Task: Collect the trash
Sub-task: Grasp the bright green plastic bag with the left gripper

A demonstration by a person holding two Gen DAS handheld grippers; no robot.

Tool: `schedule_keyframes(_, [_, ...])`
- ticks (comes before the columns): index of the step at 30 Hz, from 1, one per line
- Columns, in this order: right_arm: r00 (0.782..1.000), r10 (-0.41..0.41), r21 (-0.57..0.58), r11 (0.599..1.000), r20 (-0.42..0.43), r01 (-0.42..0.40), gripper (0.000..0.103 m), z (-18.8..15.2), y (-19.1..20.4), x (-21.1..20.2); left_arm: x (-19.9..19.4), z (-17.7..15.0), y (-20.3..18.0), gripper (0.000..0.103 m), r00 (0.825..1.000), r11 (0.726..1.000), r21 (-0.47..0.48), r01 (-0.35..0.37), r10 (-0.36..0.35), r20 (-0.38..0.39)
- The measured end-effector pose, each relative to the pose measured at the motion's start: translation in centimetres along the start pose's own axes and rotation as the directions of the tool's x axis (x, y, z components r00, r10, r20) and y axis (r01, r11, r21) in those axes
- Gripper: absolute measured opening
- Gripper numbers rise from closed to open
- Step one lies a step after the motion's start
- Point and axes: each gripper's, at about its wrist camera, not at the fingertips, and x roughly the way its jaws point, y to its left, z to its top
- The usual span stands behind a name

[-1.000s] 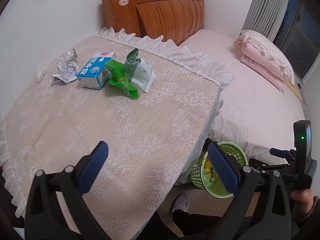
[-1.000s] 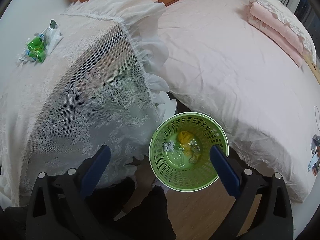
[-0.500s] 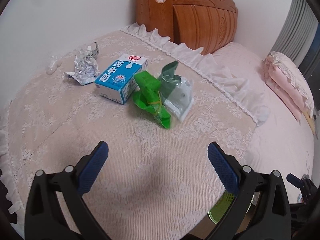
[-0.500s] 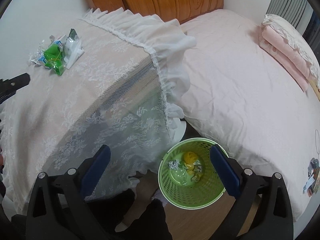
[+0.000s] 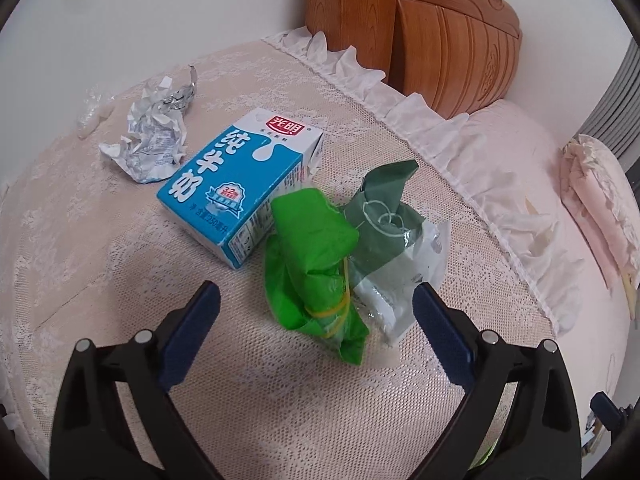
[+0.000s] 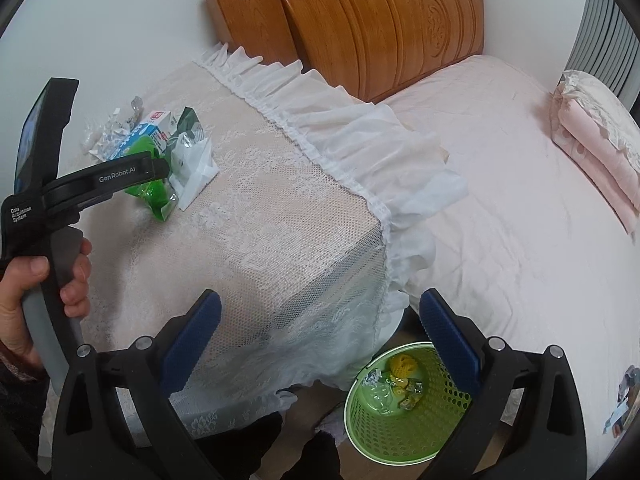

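On the lace-covered table [image 5: 120, 272] lie a bright green wrapper [image 5: 316, 268] bound with a yellow band, a white and dark green plastic bag [image 5: 396, 240], a blue and white milk carton [image 5: 244, 176] and a crumpled foil wrapper [image 5: 152, 136]. My left gripper [image 5: 316, 316] is open, its fingers on either side of the green wrapper, not touching. My right gripper [image 6: 320, 320] is open and empty above the table's edge. A green mesh bin [image 6: 400, 404] with trash in it stands on the floor below. The trash pile also shows in the right wrist view [image 6: 160, 160], with the left gripper's body [image 6: 104, 178] over it.
A bed with a pink sheet [image 6: 520, 208] and a wooden headboard [image 6: 380, 20] stands right of the table. Folded pink bedding [image 6: 596, 136] lies at its far side. A white wall [image 5: 160, 20] backs the table. A small clear plastic scrap [image 5: 90, 114] lies by the foil.
My left gripper has moved forward to the trash pile and now straddles the green wrapper. My right gripper has risen and drawn back from the bin; the left gripper has come into its view.
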Motion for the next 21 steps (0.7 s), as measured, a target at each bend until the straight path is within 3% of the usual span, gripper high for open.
schedule_keyframes(4, [1.000, 0.003, 0.000, 1.000, -0.010, -0.003, 0.099, 0.1, 0.0, 0.3, 0.4, 0.1, -0.4, 0.089, 1.000, 1.000, 0.021, -0.012, 0.012, -0.001])
schedule_keyframes(12, [1.000, 0.004, -0.006, 1.000, -0.012, -0.004, 0.099, -0.1, 0.1, 0.2, 2.0, 0.2, -0.3, 0.056, 0.998, 1.000, 0.013, -0.010, 0.010, -0.057])
schedule_keyframes(13, [1.000, 0.004, -0.007, 1.000, -0.011, -0.004, 0.099, -0.1, 0.1, 0.2, 2.1, 0.3, -0.2, 0.055, 0.998, 1.000, 0.006, 0.001, 0.000, -0.061])
schedule_keyframes(17, [1.000, 0.006, -0.016, 1.000, -0.007, -0.006, 0.099, -0.2, 0.3, 0.1, 2.0, 0.4, 0.2, 0.038, 0.997, 1.000, -0.013, 0.026, -0.027, -0.067])
schedule_keyframes(21, [1.000, 0.012, -0.043, 0.999, 0.000, -0.012, 0.099, 0.1, 0.9, 0.2, 1.1, 0.1, 0.8, 0.034, 0.996, 0.998, -0.014, 0.054, -0.054, -0.066])
